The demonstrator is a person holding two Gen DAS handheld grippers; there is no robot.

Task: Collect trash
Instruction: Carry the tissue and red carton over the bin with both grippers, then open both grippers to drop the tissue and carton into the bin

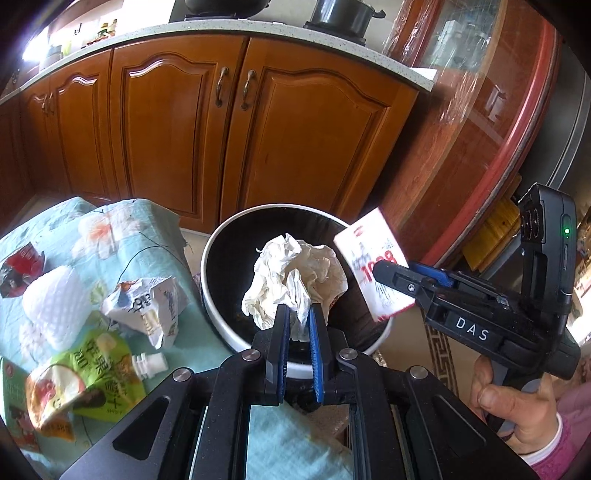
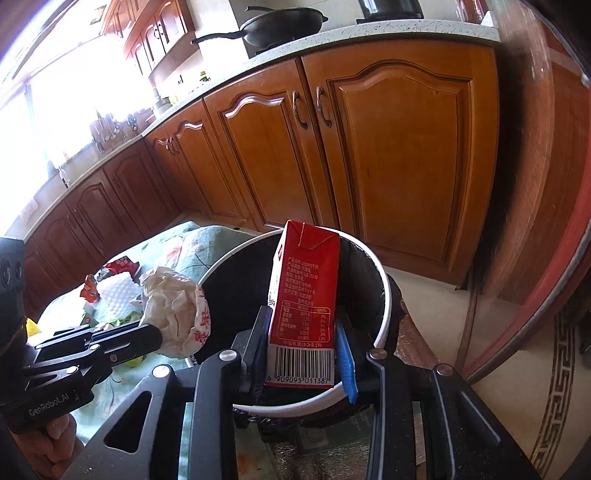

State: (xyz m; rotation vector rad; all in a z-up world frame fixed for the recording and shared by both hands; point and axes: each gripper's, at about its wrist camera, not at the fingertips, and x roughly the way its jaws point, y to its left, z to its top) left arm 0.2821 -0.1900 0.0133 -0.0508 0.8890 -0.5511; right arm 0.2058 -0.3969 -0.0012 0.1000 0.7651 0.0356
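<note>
We hold a crumpled paper wrapper [image 1: 291, 277] clenched in our left gripper [image 1: 297, 325] and a red milk carton [image 2: 304, 295] clamped in our right gripper [image 2: 303, 354], both above the black-lined trash bin [image 2: 384, 295] beside the floral tablecloth [image 1: 207, 332].

Orange-brown wooden cabinet doors [image 2: 399, 147] with curved metal handles, speckled pale stone countertop [image 2: 369, 35] above them, black frying pan [image 2: 280, 24] on that countertop, dark metal pot [image 1: 341, 16] beside the pan, patterned floor mat [image 2: 557, 387] right of the cabinets
</note>
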